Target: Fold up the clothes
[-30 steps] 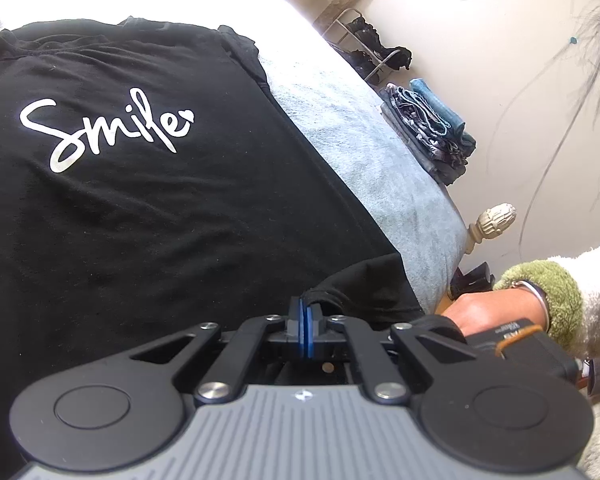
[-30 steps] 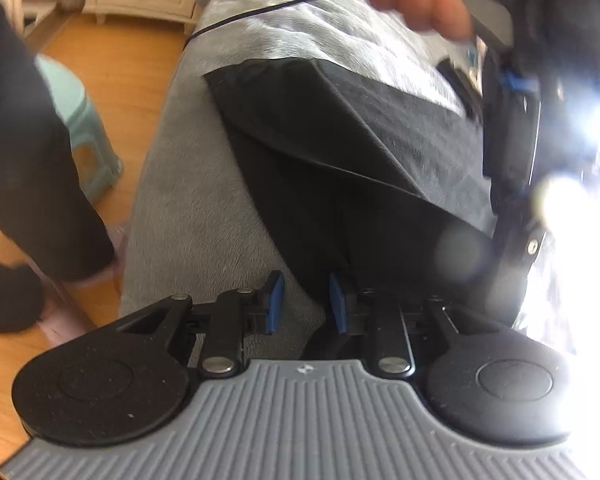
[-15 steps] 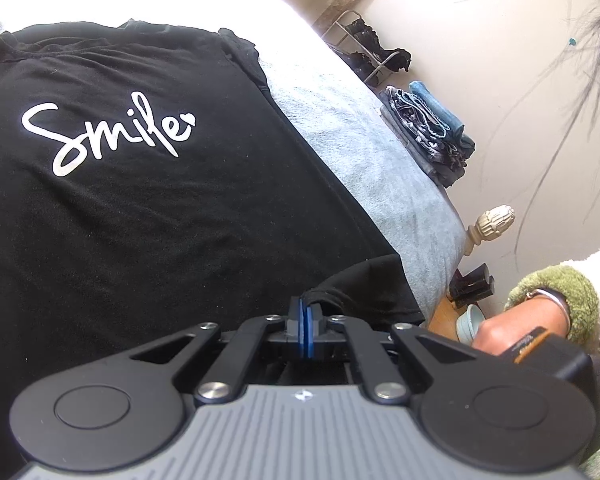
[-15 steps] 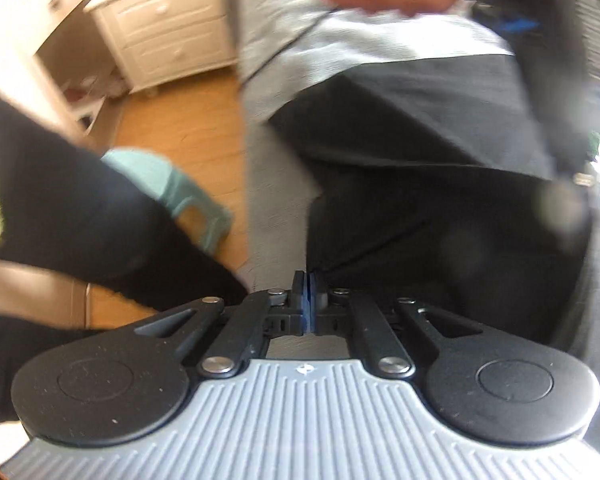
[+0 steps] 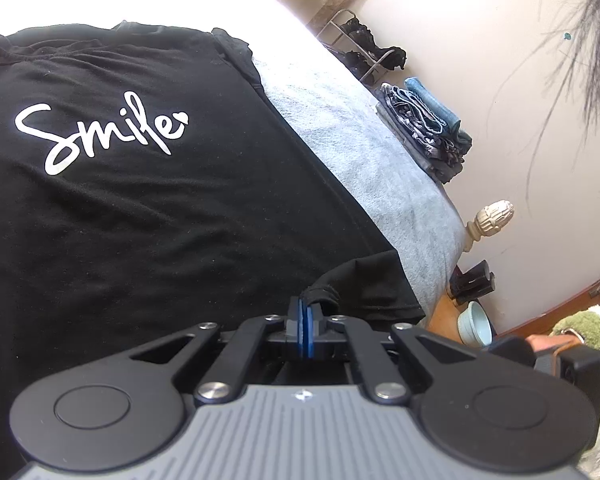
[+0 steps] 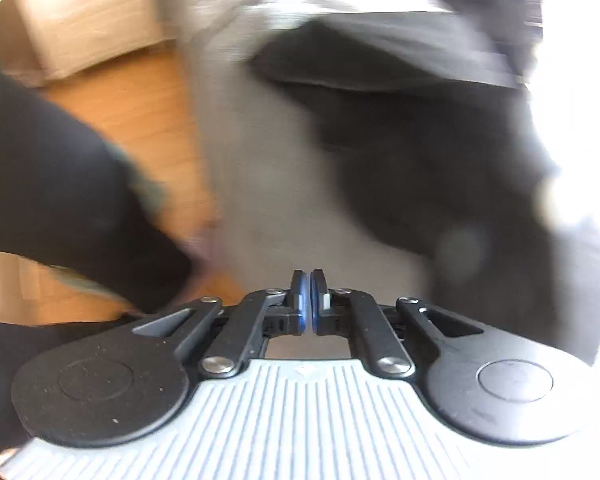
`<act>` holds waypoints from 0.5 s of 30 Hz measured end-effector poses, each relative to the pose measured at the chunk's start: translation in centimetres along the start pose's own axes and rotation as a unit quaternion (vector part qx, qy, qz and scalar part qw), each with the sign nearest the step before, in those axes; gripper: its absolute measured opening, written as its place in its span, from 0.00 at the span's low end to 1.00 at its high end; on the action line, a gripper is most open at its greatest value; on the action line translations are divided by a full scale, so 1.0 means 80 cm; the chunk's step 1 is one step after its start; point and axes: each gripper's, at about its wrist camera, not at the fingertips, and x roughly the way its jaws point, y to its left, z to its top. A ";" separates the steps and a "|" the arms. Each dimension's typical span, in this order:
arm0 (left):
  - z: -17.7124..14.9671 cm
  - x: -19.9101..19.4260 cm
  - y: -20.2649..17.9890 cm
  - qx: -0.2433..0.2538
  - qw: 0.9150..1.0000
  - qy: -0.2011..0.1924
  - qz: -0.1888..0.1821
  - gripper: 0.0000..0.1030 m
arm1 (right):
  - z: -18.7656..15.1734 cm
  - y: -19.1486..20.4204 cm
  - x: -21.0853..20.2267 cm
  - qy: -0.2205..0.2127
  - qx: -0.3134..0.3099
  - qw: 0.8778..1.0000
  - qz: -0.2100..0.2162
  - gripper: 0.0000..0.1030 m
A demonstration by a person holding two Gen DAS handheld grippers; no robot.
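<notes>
Plainly, left tool (image 5: 305, 322) pinches the black T-shirt (image 5: 148, 208) hem on the bed (image 5: 380, 168); right tool (image 6: 310, 300) is closed, empty.

right gripper (image 6: 309, 280) closed, empty, above blurred black shirt (image 6: 420, 168)

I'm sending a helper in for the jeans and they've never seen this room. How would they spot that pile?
Start at the bed with the grey cover, where the black "Smile" T-shirt lies spread. Follow the cover's far edge along the pale wall: the folded stack of clothes sits there. It is the only denim-blue pile, beyond the cream bedpost knob.
</notes>
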 end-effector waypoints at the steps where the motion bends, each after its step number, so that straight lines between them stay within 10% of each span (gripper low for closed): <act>1: 0.000 0.001 0.001 -0.001 1.000 0.001 -0.001 0.02 | -0.007 -0.005 -0.008 0.004 0.003 0.999 -0.036 0.03; 5: 0.000 0.004 0.000 -0.001 1.000 0.004 0.000 0.02 | -0.036 -0.014 -0.014 0.031 -0.035 0.993 -0.107 0.11; 15: -0.003 0.007 -0.003 0.004 1.000 0.014 0.005 0.02 | -0.051 0.002 0.022 0.027 -0.118 0.989 -0.087 0.20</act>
